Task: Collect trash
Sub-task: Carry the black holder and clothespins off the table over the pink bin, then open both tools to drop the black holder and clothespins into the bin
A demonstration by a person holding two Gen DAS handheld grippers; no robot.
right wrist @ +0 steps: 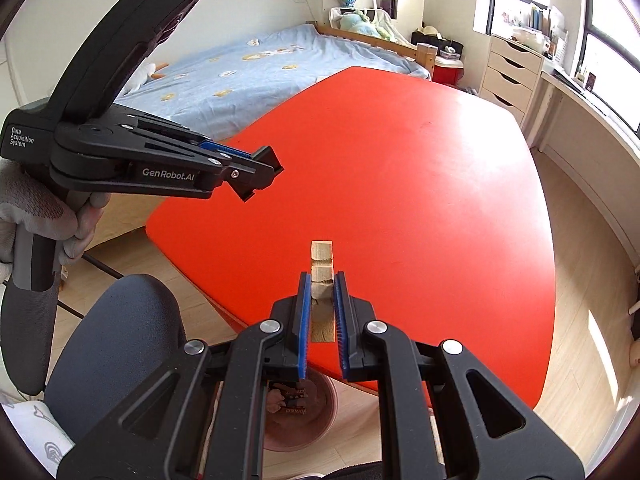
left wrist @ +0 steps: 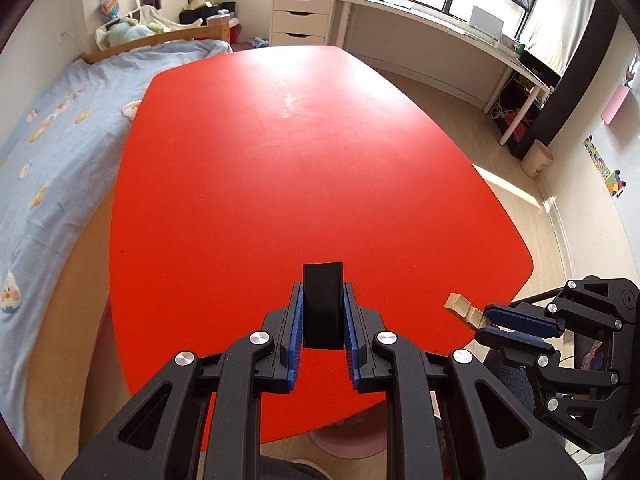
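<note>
My left gripper (left wrist: 323, 289) is shut on a small black block (left wrist: 323, 312), held above the near end of the red table (left wrist: 280, 160). In the right wrist view the left gripper (right wrist: 262, 168) shows from the side at upper left, in a gloved hand (right wrist: 36, 208), with the black block (right wrist: 256, 186) at its tip. My right gripper (right wrist: 322, 278) is shut on a pale notched wooden piece (right wrist: 321, 254) that sticks out past the pads, over the red table's (right wrist: 400, 160) near edge. From the left wrist view the right gripper (left wrist: 485, 324) and wooden piece (left wrist: 460, 305) are at the right.
A pink bin (right wrist: 316, 420) with some scraps in it stands on the floor under the table's near edge, also seen as a pink bin (left wrist: 348, 438) below my left gripper. A grey chair (right wrist: 120, 340) is at lower left. A bed (left wrist: 48, 140) lies left, a white desk (left wrist: 440, 28) far right.
</note>
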